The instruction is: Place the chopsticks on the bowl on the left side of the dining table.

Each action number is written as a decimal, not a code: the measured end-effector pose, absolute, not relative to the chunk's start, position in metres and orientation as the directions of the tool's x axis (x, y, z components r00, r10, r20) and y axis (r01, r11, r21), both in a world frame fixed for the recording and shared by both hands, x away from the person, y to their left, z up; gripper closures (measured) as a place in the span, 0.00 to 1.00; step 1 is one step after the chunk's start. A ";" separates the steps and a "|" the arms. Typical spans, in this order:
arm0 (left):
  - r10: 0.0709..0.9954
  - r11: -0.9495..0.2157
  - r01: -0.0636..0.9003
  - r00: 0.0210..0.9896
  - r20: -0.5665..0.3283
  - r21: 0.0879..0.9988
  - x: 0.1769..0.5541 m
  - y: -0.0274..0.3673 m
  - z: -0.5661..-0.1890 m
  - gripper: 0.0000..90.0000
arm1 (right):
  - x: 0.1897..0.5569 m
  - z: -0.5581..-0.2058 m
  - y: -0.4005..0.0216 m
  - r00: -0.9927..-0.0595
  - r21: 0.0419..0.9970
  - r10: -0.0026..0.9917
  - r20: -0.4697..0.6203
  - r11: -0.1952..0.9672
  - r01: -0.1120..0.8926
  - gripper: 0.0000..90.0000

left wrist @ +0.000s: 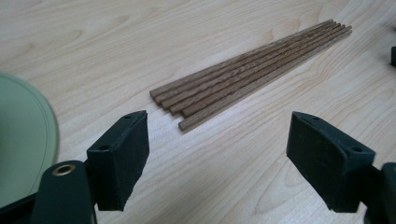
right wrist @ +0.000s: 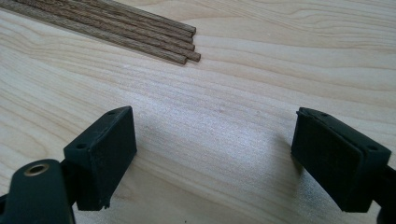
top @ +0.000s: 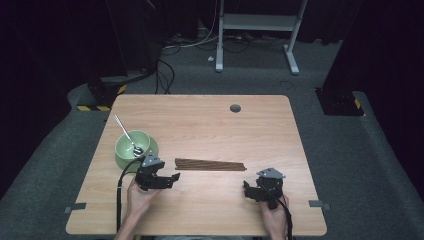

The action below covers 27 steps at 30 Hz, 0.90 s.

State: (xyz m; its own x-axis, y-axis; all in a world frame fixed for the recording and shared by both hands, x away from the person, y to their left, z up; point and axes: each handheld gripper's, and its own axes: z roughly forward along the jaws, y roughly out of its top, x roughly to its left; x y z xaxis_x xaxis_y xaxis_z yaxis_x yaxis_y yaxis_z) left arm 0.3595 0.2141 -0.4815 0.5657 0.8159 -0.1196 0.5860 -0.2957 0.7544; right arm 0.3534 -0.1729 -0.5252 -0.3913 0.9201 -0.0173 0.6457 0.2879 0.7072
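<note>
Two grippers sit low over a light wooden table, one per hand. High view: the left gripper hovers near the front-left part of the table, just in front of a green bowl that holds a metal spoon, handle leaning up and to the far left. The right gripper is at the front right, well apart from the left one. A bundle of brown wooden sticks lies flat between them, slightly farther from the person, running left to right. Bare tabletop spreads beyond the sticks to the far edge, where a small dark round cap sits; the right edge is well apart from the right gripper.

Left gripper view: jaws spread wide, nothing between them. The sticks lie ahead on the table, near ends staggered, just beyond the jaw tips and running away up to the right. The bowl's rim curves in at the left edge, close beside the left jaw. Open wood lies to the right of the sticks.

Right gripper view: jaws spread wide, empty, bare wood grain between them. The stick ends show at upper left, apart from the jaws, with free table ahead and to the right.
</note>
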 end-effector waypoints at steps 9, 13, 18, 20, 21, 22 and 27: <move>0.797 -0.313 0.573 0.593 -0.119 0.757 0.366 0.207 -0.475 0.24 | 0.353 -0.525 -0.173 -0.390 0.707 0.921 -0.014 0.285 0.648 0.15; 0.794 -0.318 0.566 0.597 -0.112 0.760 0.369 0.203 -0.472 0.23 | 0.353 -0.525 -0.172 -0.391 0.706 0.920 -0.013 0.286 0.648 0.15; 0.787 -0.339 0.557 0.609 -0.095 0.758 0.373 0.195 -0.470 0.22 | 0.353 -0.525 -0.172 -0.393 0.707 0.919 -0.014 0.287 0.646 0.15; 0.788 -0.353 0.553 0.611 -0.080 0.755 0.375 0.192 -0.469 0.22 | 0.353 -0.525 -0.172 -0.393 0.707 0.919 -0.014 0.287 0.646 0.15; 0.787 -0.358 0.551 0.613 -0.074 0.754 0.376 0.190 -0.468 0.22 | 0.353 -0.525 -0.172 -0.393 0.708 0.919 -0.014 0.287 0.646 0.15; 0.787 -0.358 0.550 0.613 -0.073 0.754 0.377 0.189 -0.467 0.22 | 0.353 -0.525 -0.172 -0.393 0.707 0.919 -0.014 0.287 0.646 0.15; 0.780 -0.369 0.543 0.623 -0.067 0.754 0.382 0.182 -0.465 0.22 | 0.353 -0.525 -0.172 -0.392 0.707 0.920 -0.013 0.286 0.647 0.15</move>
